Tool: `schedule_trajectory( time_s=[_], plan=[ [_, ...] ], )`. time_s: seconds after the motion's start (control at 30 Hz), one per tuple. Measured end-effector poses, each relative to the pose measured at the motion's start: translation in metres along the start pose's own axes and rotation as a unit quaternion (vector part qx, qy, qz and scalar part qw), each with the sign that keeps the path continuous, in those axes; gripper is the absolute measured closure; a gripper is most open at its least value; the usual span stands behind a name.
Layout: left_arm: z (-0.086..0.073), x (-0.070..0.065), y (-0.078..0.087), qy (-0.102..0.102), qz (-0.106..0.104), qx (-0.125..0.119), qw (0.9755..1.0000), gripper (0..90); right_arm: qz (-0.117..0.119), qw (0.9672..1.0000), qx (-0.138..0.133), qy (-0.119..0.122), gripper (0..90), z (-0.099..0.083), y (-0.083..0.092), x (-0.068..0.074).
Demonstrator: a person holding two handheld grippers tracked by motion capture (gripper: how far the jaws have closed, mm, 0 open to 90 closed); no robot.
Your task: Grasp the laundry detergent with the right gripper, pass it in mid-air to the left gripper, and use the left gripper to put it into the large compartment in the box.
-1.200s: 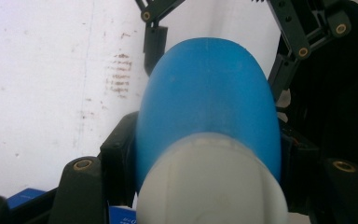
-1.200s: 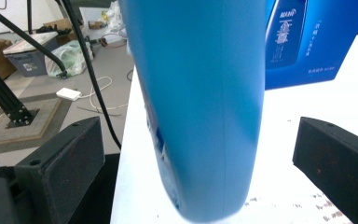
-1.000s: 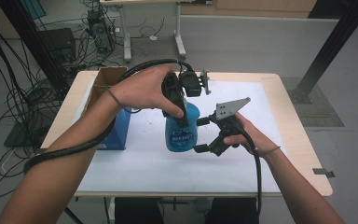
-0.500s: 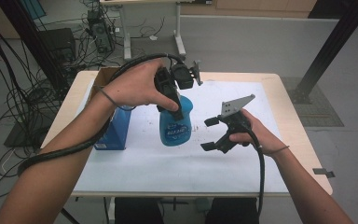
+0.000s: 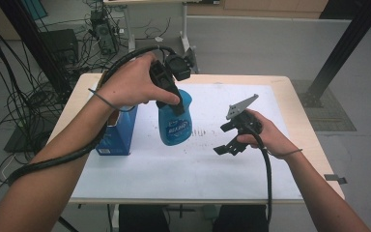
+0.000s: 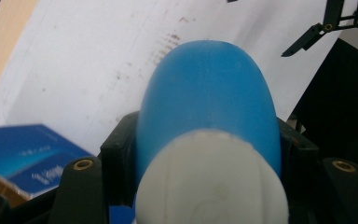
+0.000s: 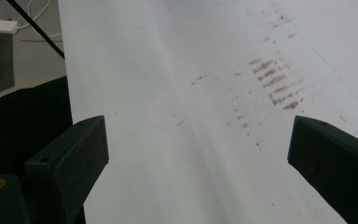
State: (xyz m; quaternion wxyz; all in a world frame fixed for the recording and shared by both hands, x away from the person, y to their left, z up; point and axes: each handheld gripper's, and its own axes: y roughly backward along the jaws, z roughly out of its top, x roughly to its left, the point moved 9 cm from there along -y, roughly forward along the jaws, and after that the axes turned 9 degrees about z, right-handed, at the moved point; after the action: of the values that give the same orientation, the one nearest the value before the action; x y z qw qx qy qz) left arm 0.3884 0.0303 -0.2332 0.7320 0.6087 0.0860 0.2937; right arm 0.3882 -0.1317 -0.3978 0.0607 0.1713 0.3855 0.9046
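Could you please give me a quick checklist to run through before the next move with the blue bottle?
1. Left gripper shut on the bottle: ok.
2. Bottle off the table: cannot tell.
3. Right gripper open, nothing between its jaws: ok.
4. Right gripper apart from the bottle: ok.
5. Blue box apart from the bottle: ok.
6. Cap tight: cannot tell.

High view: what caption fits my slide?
Left tongs lift a blue bottle above the table; right tongs wait open.
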Motion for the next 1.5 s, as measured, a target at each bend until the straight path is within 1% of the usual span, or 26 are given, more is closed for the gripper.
schedule_trajectory(
  time_s=[0.03, 0.07, 0.13, 0.23, 0.27, 0.3, 0.33, 0.37, 0.4, 0.53, 0.73, 0.93, 1.0, 1.17, 1.33, 1.37, 1.5],
  plan=[
    [-0.001, 0.003, 0.002, 0.007, 0.002, 0.001, 1.0000, 37.8, -0.001, 1.0000, 0.008, -0.003, 4.9, -0.001, 0.000, -0.001],
    [-0.001, 0.004, 0.003, 0.009, 0.004, 0.002, 0.9999, 37.8, -0.006, 0.9998, 0.018, -0.006, 4.9, -0.002, 0.000, -0.003],
    [-0.002, 0.009, 0.008, 0.022, 0.010, 0.003, 0.9997, 37.8, -0.013, 0.9994, 0.030, -0.014, 4.8, -0.003, 0.001, -0.006],
    [-0.003, 0.013, 0.013, 0.033, 0.013, 0.004, 0.9994, 37.8, -0.018, 0.9986, 0.043, -0.024, 4.8, -0.005, 0.000, -0.009],
    [-0.004, 0.015, 0.015, 0.040, 0.013, 0.005, 0.9991, 37.8, -0.018, 0.9984, 0.047, -0.026, 4.9, -0.005, 0.000, -0.009],
    [-0.005, 0.016, 0.017, 0.041, 0.014, 0.005, 0.9991, 37.8, -0.017, 0.9981, 0.052, -0.028, 4.9, -0.006, -0.001, -0.009],
    [-0.005, 0.018, 0.020, 0.049, 0.014, 0.006, 0.9987, 37.8, -0.020, 0.9975, 0.059, -0.032, 4.9, -0.007, -0.001, -0.010],
    [-0.006, 0.020, 0.022, 0.051, 0.015, 0.007, 0.9986, 37.8, -0.022, 0.9968, 0.069, -0.033, 4.8, -0.008, -0.002, -0.010],
    [-0.006, 0.021, 0.024, 0.053, 0.017, 0.006, 0.9984, 37.8, -0.022, 0.9965, 0.073, -0.035, 4.7, -0.009, -0.003, -0.011],
    [-0.008, 0.029, 0.033, 0.070, 0.026, 0.009, 0.9972, 37.8, -0.021, 0.9937, 0.099, -0.047, 3.9, -0.012, -0.006, -0.011],
    [-0.011, 0.040, 0.044, 0.092, 0.039, 0.014, 0.9949, 37.8, -0.027, 0.9915, 0.118, -0.048, 3.6, -0.014, -0.008, -0.014],
    [-0.012, 0.051, 0.056, 0.110, 0.048, 0.015, 0.9926, 37.8, -0.023, 0.9907, 0.124, -0.049, 3.6, -0.015, -0.010, -0.014],
    [-0.012, 0.054, 0.060, 0.118, 0.051, 0.013, 0.9916, 37.8, -0.023, 0.9908, 0.125, -0.046, 3.6, -0.015, -0.011, -0.014],
    [-0.013, 0.064, 0.069, 0.138, 0.057, 0.014, 0.9887, 37.8, -0.021, 0.9902, 0.129, -0.049, 3.6, -0.017, -0.012, -0.014],
    [-0.018, 0.078, 0.079, 0.164, 0.073, 0.018, 0.9836, 37.8, -0.021, 0.9901, 0.130, -0.049, 3.6, -0.018, -0.012, -0.014],
    [-0.019, 0.080, 0.081, 0.168, 0.074, 0.019, 0.9828, 37.8, -0.022, 0.9901, 0.131, -0.045, 3.6, -0.018, -0.011, -0.014],
    [-0.026, 0.093, 0.088, 0.186, 0.082, 0.019, 0.9789, 37.8, -0.022, 0.9899, 0.132, -0.047, 3.6, -0.019, -0.011, -0.014]
  ],
)
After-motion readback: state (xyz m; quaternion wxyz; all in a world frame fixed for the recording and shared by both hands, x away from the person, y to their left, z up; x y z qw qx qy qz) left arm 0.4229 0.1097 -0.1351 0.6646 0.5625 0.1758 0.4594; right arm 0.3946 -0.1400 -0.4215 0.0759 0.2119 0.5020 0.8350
